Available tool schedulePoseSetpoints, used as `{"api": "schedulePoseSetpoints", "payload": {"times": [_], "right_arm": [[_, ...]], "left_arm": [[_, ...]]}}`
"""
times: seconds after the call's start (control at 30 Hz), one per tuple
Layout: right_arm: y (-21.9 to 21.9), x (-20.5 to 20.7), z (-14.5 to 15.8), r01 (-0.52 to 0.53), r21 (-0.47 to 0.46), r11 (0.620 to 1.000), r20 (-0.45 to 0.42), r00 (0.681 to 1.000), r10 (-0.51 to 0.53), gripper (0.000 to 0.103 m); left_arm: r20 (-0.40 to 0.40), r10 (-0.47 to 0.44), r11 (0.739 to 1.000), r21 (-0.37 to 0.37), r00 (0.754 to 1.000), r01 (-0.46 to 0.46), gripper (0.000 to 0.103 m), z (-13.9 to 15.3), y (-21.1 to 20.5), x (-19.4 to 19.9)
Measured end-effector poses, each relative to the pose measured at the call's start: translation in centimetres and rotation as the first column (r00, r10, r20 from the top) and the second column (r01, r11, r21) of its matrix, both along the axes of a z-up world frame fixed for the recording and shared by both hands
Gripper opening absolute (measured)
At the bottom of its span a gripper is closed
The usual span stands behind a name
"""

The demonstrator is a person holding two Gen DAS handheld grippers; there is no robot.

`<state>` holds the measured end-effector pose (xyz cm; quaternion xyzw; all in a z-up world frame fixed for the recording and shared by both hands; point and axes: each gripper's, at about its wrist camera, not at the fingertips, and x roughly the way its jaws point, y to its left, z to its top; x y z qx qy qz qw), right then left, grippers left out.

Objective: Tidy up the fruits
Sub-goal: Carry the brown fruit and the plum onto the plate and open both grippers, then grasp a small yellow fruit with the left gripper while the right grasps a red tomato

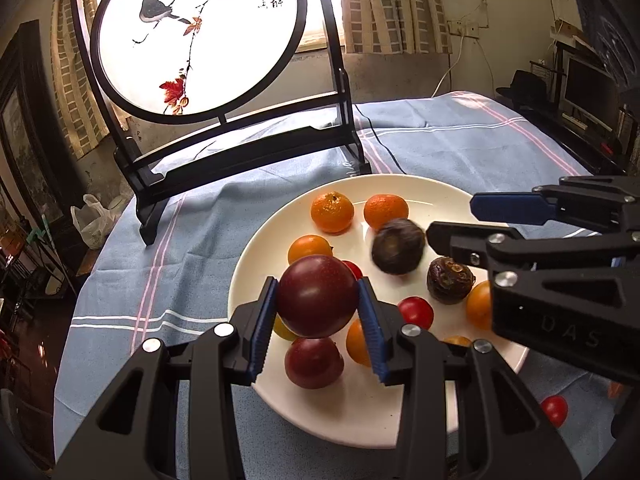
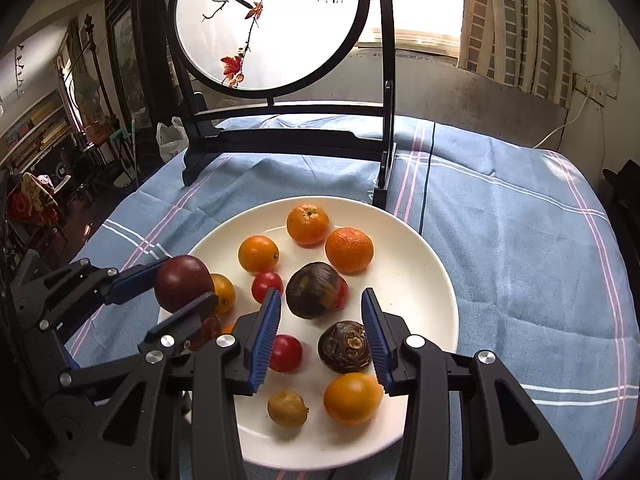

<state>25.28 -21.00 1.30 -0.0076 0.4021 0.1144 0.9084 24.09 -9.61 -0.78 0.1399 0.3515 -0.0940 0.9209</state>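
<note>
The left gripper (image 1: 318,298) pinches a smooth, glossy dark-red passion fruit (image 1: 317,296) above the white plate's (image 2: 420,280) left edge. The right gripper (image 2: 322,338) hangs spread and empty over the plate — mandarins, cherry tomatoes, two dark wrinkled fruits.

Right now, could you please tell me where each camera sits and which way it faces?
Left wrist: on the left gripper, angled down over the plate toward the bird screen; its jaws hold a purple fruit; the right gripper enters from the right.
Right wrist: on the right gripper, angled down at the plate; jaws empty; the left gripper with the fruit shows at left.
Shared: plate, fruits, screen, blue cloth.
</note>
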Motion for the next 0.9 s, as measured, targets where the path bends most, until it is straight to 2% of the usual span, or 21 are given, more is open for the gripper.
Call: {"api": "schedulePoseSetpoints", "payload": {"times": [0.17,0.2,0.23,0.27,0.3,0.63,0.77,0.83,0.9], "right_arm": [[0.6,0.9,0.1,0.01,-0.021,1.0,0.004,1.0,-0.01,0.042],[0.5,1.0,0.2,0.015,-0.017,1.0,0.002,1.0,-0.015,0.048],[0.4,1.0,0.2,0.015,-0.01,1.0,-0.004,1.0,-0.015,0.053],[0.3,0.9,0.2,0.019,-0.009,1.0,0.0,1.0,-0.019,0.054],[0.2,0.8,0.3,0.023,-0.019,1.0,0.008,1.0,-0.023,0.055],[-1.8,-1.7,1.8,0.047,0.017,0.999,0.029,0.998,-0.048,0.056],[-2.1,-4.8,3.6,0.009,0.031,0.999,0.077,0.997,-0.012,0.061],[-2.2,-6.8,4.3,-0.001,0.007,1.0,0.1,0.995,0.0,0.063],[-2.3,-8.8,4.6,-0.014,-0.003,1.0,0.109,0.994,0.015,0.064]], "left_arm": [[-0.005,0.011,1.0,0.012,1.0,-0.01,0.04,-0.2,-0.3,0.8],[-0.008,0.01,1.0,0.015,1.0,-0.01,0.042,-0.3,-0.3,0.9],[0.0,0.013,1.0,0.022,1.0,-0.013,0.046,-0.4,-0.3,0.9],[0.016,0.018,1.0,0.025,1.0,-0.019,0.059,-0.3,-0.2,0.8],[0.032,0.023,0.999,0.024,0.999,-0.024,0.064,-0.1,-0.1,0.6],[0.063,0.016,1.0,-0.002,0.998,-0.016,0.065,1.7,0.7,-1.2],[0.077,0.016,0.999,-0.038,0.997,-0.013,0.065,3.1,2.1,-3.2],[0.076,0.026,0.998,-0.064,0.997,-0.021,0.07,3.6,3.1,-4.4],[0.073,0.031,0.996,-0.08,0.997,-0.026,0.07,3.9,3.9,-5.6]]}}
